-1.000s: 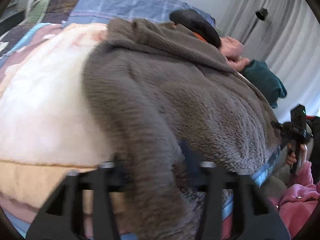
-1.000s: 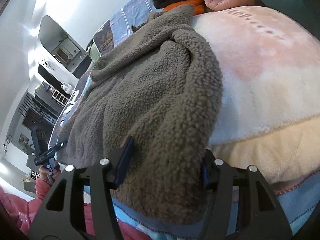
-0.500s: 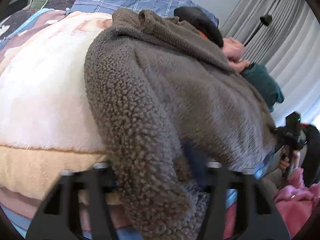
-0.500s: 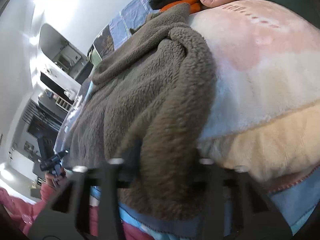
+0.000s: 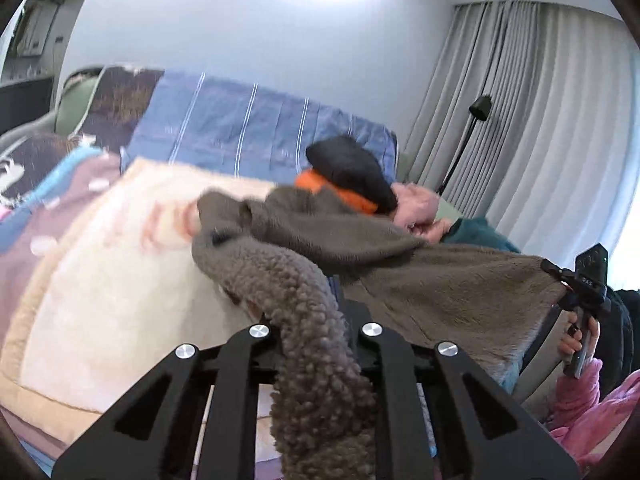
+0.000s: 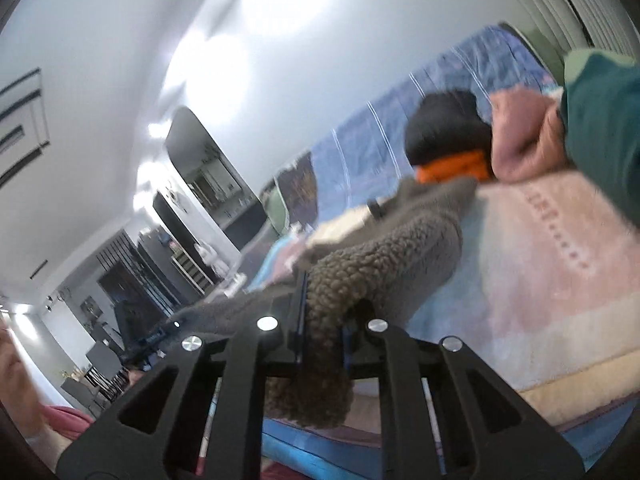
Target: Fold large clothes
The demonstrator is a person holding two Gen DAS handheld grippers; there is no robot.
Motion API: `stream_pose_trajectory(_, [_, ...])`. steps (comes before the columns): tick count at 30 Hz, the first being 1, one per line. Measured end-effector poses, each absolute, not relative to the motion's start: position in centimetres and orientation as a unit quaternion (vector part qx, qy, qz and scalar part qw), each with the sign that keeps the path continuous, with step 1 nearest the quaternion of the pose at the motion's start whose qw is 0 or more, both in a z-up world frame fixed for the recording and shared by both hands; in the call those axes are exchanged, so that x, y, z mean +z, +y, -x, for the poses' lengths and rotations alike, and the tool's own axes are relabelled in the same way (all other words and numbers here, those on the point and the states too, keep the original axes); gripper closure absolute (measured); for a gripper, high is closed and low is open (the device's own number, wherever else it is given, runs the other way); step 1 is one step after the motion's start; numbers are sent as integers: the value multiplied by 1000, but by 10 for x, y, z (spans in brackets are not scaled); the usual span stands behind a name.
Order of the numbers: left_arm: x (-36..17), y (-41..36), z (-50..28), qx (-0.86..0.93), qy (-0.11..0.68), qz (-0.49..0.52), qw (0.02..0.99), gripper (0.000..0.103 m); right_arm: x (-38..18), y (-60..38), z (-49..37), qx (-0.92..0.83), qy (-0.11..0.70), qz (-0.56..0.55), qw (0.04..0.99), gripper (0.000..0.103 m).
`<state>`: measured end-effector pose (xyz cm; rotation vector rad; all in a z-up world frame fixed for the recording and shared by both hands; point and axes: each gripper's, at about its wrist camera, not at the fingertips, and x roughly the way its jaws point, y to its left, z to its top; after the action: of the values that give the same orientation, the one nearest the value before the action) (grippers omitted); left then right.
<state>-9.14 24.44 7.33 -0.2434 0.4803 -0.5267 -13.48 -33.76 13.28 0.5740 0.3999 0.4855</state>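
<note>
The brown fleece garment (image 5: 420, 280) hangs stretched between the two tools above the bed (image 5: 256, 128), its far end draped on the cream blanket (image 5: 108, 280). The left hand-held gripper (image 5: 312, 332) is clenched on one thick curly fold, and the right hand-held gripper (image 6: 320, 320) is clenched on another; both sets of jaws have just been closing with fleece between them. Beyond the garment's far edge lie a black and orange bundle (image 5: 348, 168), a pink garment (image 5: 416, 208) and a teal garment (image 5: 480, 232), near the headboard side. Open air shows above the blanket toward the wall and curtain (image 5: 540, 120). Compared with a second ago, the fleece has come up off the blanket and both views look higher across the room.
</note>
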Motion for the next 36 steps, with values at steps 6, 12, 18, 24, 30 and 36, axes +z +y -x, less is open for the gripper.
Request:
stream_pose_trajectory(6, [111,256,126,-258,185,115,941,89,169,-344,179,215,137,-249,935,90])
stream_pose_trajectory(12, [83,239,70,-252,233,127,931,88,141,-347,120,199,182,-282,921,90])
stream_pose_trajectory(18, [71,245,15,-250,257,157,920,87,128,-355,45,182,206,-304,912,90])
stream_pose_trajectory(24, [71,223,-91,-236,301,149,912,87,124,-359,-54,131,249,-299,912,89])
stream_pose_trajectory(30, [-22,186,-206,-141,419,76,894,78,36,-379,-163,28,370,-318,872,85])
stream_pose_trajectory(36, [-49,209,-217,-182,425,160,872,74,-10,-400,-179,56,399,-378,834,78])
